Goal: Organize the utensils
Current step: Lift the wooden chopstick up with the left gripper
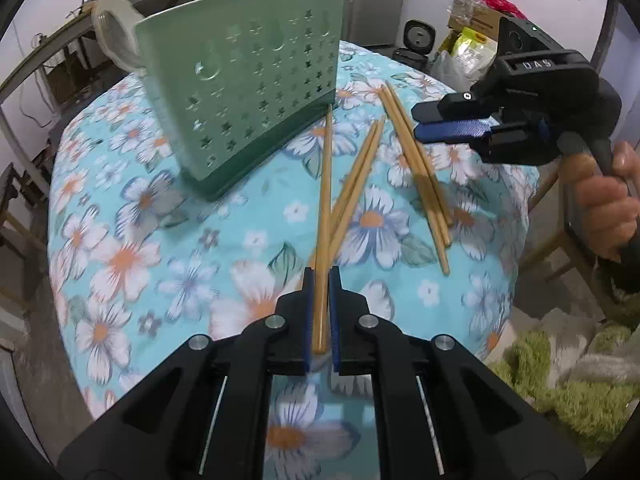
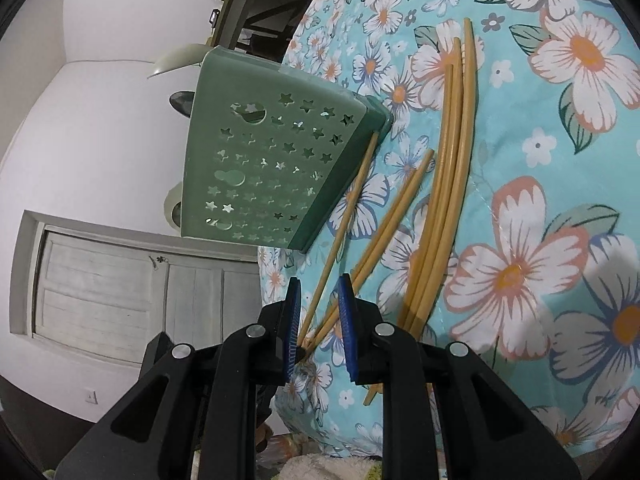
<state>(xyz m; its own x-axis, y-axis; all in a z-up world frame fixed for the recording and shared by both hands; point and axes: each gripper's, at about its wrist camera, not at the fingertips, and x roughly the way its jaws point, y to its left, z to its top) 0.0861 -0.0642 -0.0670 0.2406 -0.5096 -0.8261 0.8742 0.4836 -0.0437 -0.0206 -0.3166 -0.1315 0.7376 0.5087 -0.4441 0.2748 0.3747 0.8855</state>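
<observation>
Your left gripper [image 1: 320, 308] has its fingers [image 1: 308, 316] closed down on one chopstick [image 1: 325, 200], gripped near its thick end; the thin tip runs ahead of the fingertips and ends right at the base of the green utensil holder [image 1: 248, 92]. The holder stands on the flowered surface [image 1: 160, 240] straight beyond your fingertips, its open top well above where the tip now points.

To do this step well, lift before you travel: the tip needs to clear the holder's rim, so raise the stick and tilt it steeper until it hangs nearly upright, then lower it into the opening. You hold it close to one end, so move gently or it may pivot between the pads. Release only once the tip is well inside.

Your right gripper [image 2: 320, 320] hovers with its fingers a little apart and nothing clamped; from its own view the chopsticks only pass behind the gap. The remaining chopsticks [image 1: 416, 168] lie on the surface to the right of your left fingers, a crossed pair nearest. Keep the right fingers clear of your path.
</observation>
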